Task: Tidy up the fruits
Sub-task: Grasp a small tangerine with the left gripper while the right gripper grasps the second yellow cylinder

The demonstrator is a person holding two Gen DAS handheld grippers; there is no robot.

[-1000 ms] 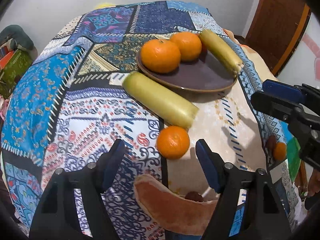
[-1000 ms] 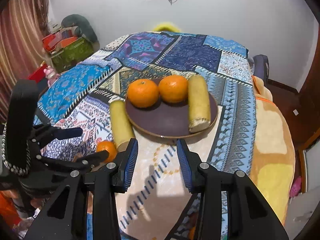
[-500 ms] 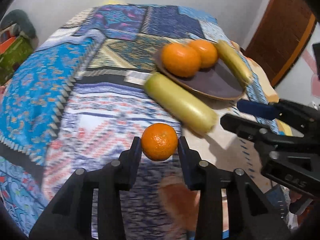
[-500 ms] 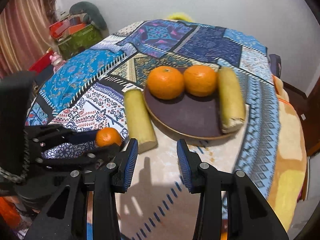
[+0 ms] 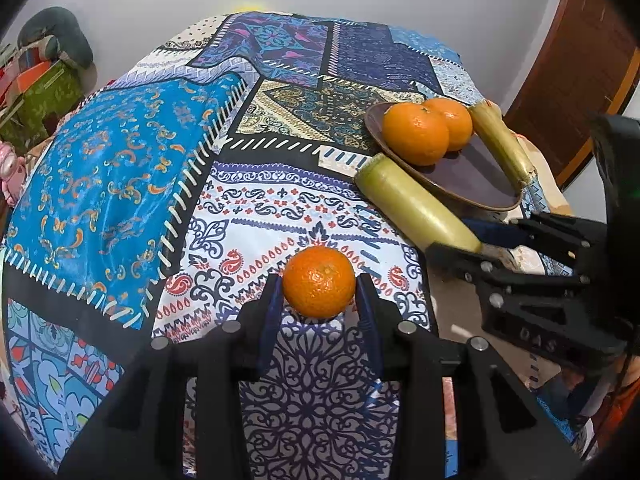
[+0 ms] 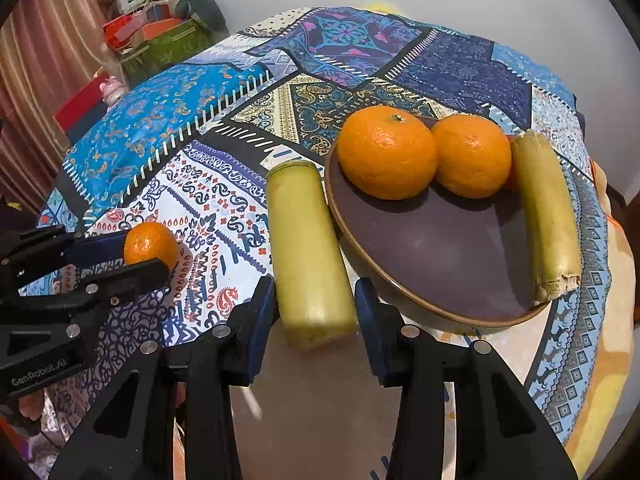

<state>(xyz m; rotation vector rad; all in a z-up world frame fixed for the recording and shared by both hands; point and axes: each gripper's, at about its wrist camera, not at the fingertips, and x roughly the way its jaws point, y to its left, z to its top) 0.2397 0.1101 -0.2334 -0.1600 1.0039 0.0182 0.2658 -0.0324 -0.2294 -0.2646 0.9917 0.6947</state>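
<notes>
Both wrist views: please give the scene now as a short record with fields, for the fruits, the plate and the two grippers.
plate: brown plate on the patterned cloth
on plate: two oranges and one yellow-green stalk
beside plate: second stalk, lying on the cloth
left gripper: shut on small orange
right gripper: open, fingers either side of the second stalk's near end; contact cannot be told
</notes>
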